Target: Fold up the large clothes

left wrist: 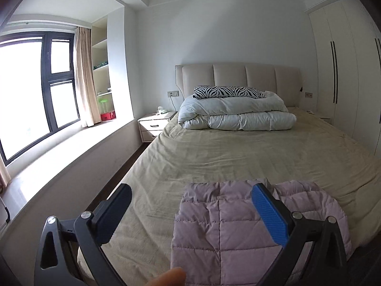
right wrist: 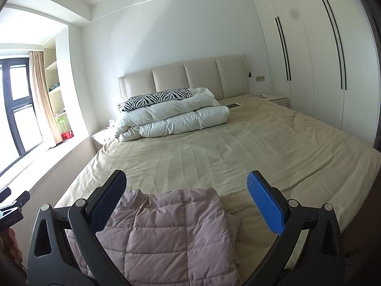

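Pink quilted jacket [right wrist: 166, 233] lies folded at the bed's [right wrist: 238, 147] near edge, 6 o'clock, looks finished, so left tongs [left wrist: 190, 212] and right tongs [right wrist: 187, 205] hang spread, empty.

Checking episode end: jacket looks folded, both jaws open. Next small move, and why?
Probably none beyond pulling both clear. The pink quilted jacket lies as a compact folded stack at the bed's near edge; the left gripper and right gripper hang above it, jaws wide, holding nothing.
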A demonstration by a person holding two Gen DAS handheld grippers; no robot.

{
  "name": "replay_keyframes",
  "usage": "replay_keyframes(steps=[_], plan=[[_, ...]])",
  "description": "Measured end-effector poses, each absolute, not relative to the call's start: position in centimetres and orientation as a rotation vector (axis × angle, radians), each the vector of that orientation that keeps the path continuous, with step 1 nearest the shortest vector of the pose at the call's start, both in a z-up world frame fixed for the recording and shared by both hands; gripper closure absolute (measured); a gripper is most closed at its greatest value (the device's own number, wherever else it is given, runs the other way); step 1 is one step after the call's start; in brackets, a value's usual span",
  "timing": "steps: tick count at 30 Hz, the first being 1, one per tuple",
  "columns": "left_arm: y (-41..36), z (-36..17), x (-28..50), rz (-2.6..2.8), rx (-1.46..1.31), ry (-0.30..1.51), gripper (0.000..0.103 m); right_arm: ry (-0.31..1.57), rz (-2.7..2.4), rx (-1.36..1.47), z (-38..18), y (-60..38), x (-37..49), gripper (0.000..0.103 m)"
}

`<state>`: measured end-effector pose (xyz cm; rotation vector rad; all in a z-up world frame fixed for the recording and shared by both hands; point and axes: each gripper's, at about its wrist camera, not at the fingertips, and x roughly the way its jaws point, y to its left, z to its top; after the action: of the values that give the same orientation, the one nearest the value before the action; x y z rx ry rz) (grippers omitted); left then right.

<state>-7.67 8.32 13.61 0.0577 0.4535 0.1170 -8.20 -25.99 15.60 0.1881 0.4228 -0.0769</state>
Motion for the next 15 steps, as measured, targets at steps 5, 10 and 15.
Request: replay_keyframes(steps=[5,10,15], plan=[[6.2,12.7,-8.2,0.062,0.027,0.562,0.000,0.590,-0.027,0.144,15.8,-22.6,-8.3,0.000],[5.0,11.3,-8.3,0.026,0.013,0.661,0.000,0.725,-0.033,0.093,14.1,-19.1,-8.3,0.000],[4.9,10.2,-8.1,0.043,-0.004,0.716,0.000,0.751,-0.072,0.003,12.3,-16.8,-8.4,0.000]])
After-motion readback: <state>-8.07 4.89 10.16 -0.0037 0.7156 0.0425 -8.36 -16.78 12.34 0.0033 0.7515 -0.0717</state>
